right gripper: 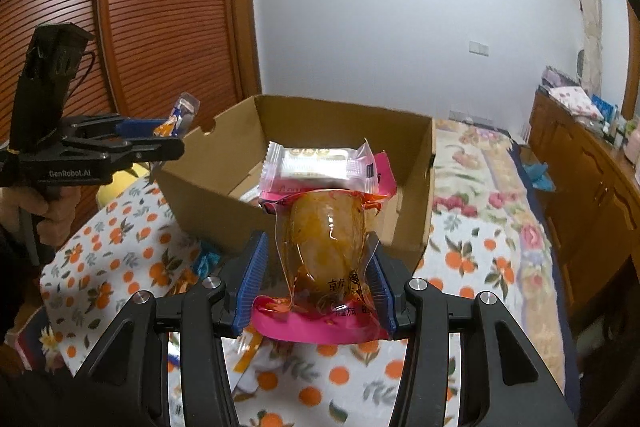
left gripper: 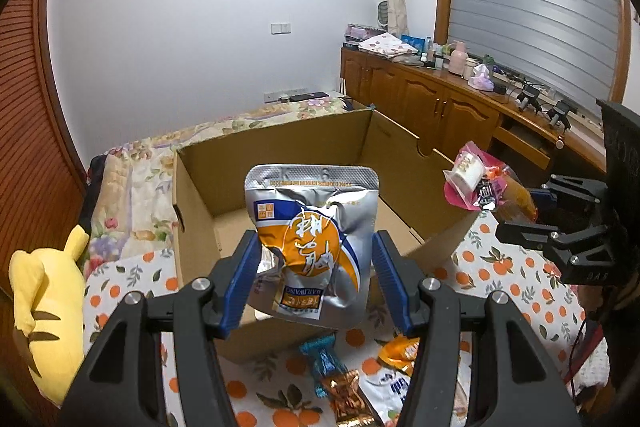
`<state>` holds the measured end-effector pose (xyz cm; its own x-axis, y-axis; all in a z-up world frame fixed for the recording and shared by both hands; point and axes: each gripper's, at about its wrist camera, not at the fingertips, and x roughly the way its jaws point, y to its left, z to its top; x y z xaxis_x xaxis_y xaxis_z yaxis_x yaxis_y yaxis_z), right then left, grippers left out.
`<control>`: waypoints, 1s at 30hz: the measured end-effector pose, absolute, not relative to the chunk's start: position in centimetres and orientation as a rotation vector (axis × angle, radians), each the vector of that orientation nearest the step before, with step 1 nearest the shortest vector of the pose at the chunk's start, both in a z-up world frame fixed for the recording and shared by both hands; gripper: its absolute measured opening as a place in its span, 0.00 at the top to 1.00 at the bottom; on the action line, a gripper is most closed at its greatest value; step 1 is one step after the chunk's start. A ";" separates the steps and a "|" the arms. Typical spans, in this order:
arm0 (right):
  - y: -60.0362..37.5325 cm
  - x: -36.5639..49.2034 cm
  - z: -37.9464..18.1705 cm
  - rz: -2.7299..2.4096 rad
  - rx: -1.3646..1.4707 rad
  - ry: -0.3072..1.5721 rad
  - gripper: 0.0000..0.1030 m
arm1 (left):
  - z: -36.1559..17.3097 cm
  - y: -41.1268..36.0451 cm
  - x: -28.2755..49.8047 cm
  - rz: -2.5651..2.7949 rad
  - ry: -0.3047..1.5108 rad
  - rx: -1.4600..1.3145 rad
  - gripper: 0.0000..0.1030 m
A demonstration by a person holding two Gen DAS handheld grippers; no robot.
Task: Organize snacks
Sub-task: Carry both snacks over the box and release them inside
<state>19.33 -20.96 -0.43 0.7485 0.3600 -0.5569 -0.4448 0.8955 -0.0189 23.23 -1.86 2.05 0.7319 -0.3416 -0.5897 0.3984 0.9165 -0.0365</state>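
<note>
Left gripper [left gripper: 316, 273]: blue pads closed on a silver foil pouch [left gripper: 310, 247] with an orange and blue label, held upright but upside down over the near edge of the cardboard box [left gripper: 276, 151]; stamped "K 6" along the pouch's far seal, printed Chinese characters inverted and hard to make out. Below the gripper, on the orange-patterned cloth [left gripper: 504, 267]: a teal wrapper [left gripper: 324, 351], a gold wrapper [left gripper: 346, 395], an orange packet [left gripper: 400, 349] and a white packet with blue print [left gripper: 390, 387].

Right gripper [right gripper: 318, 281]: pads pressed against a clear pouch with a pink border [right gripper: 326, 255], orange-brown food inside, Chinese print near its base only partly legible. Resting at its far end, a small pink-edged packet [right gripper: 320, 167] with a white centre, poised above the box's near wall. "GenRobot.AI" readable on the side of the left gripper in the right wrist view.

Further back: yellow plush toy [left gripper: 44, 311] at the left, flowered bedspread [left gripper: 140, 187] behind the box, wooden cabinet [left gripper: 432, 99] along the window wall.
</note>
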 end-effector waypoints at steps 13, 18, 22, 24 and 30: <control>-20.2 19.9 0.1 0.496 -0.179 0.574 0.53 | 1.8 -1.7 24.9 -0.393 0.636 0.083 0.45; -19.2 18.2 -0.4 0.528 -0.232 0.600 0.53 | 1.7 -1.5 25.3 -0.387 0.636 0.075 0.45; -18.4 18.9 -0.1 0.523 -0.256 0.596 0.53 | 1.5 -1.9 25.8 -0.386 0.644 0.081 0.45; -18.3 19.7 0.3 0.528 -0.246 0.594 0.53 | 1.2 -1.7 26.1 -0.381 0.650 0.083 0.45; -17.7 22.6 0.7 0.534 -0.257 0.598 0.53 | 0.6 -1.5 27.6 -0.364 0.674 0.076 0.45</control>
<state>22.65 -17.66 0.74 0.6974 0.4004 -0.5943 -0.5454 0.8345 -0.0777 27.56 -1.48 0.57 0.7212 -0.3043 -0.6224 0.3533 0.9343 -0.0474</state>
